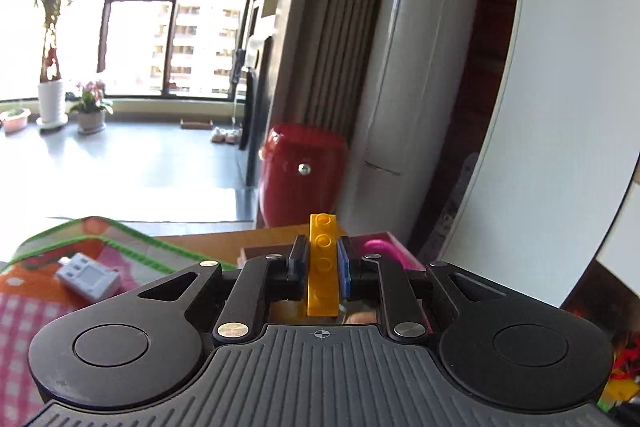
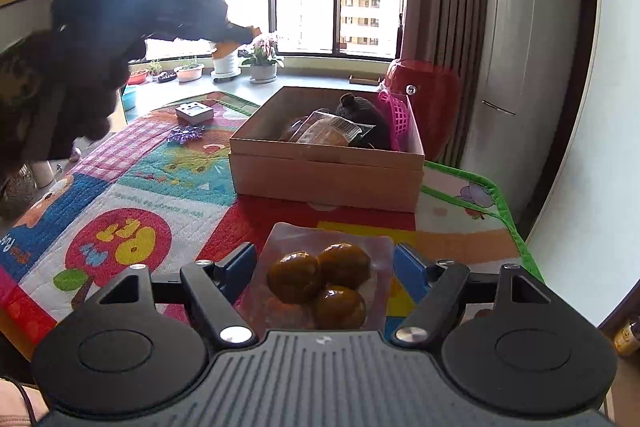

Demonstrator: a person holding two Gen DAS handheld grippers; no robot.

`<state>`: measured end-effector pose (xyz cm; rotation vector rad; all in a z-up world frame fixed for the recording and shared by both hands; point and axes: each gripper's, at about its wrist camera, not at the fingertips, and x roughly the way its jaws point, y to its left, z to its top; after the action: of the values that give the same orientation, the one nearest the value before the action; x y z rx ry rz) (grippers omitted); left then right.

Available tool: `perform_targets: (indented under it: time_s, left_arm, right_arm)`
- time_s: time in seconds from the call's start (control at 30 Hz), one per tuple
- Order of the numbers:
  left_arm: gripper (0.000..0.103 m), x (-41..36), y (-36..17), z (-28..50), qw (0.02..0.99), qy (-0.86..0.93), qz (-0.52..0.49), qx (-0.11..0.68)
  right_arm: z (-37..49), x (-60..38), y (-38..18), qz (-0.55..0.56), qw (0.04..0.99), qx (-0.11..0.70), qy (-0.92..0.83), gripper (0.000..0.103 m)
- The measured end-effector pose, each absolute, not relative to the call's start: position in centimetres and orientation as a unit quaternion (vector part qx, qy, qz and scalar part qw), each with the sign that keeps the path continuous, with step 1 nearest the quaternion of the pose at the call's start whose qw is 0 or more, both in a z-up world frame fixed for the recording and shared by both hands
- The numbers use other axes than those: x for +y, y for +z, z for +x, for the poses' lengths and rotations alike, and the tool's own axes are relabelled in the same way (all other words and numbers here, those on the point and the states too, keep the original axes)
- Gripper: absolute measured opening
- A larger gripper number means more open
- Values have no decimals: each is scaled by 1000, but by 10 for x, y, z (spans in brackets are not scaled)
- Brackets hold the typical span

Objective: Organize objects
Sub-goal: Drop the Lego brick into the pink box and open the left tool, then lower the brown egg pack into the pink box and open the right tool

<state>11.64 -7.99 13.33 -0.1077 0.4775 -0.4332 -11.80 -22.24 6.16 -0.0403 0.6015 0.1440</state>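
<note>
Progress looked to be somewhere in the middle, judging by what already lay in the cardboard box (image 2: 326,163) and what remained outside it. Inside the box sat a wrapped bread packet (image 2: 326,133), a dark plush toy (image 2: 362,111) and a pink mesh basket (image 2: 396,119) against its right wall.

On the left wrist view, the left gripper (image 1: 322,265) was clenched on a yellow toy brick (image 1: 321,263), the brick standing upright between the blue pads, lifted clear of the play mat (image 2: 160,195). In the right wrist view that same gripper appeared high at the far left, well above the mat and not yet over the box.

Nearer, the right gripper (image 2: 324,267) stood released, its jaws wide on either side of a clear packet of three brown eggs (image 2: 322,283) lying flat on the mat; the pads did not appear to press on it, though contact was hard to rule out.

Left to tidy, by my reading: the brick, the egg packet, a small white gadget (image 2: 195,113) and a purple trinket (image 2: 184,137) at the far left of the mat.
</note>
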Motion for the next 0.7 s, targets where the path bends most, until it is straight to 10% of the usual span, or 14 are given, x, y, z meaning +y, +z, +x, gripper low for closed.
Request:
perform_targets:
  time_s: [0.27,0.37,0.7]
  left_arm:
    - [20,-59,100,149,936,-206,-128,255]
    - [20,-40,87,124,933,-216,-128,258]
    - [20,6,42,41,915,-232,-99,314]
  right_arm:
    - [-90,-233,80,-13,955,292,56,74]
    - [-68,-238,105,-11,958,282,57,50]
    - [10,-252,137,-19,952,304,32,61]
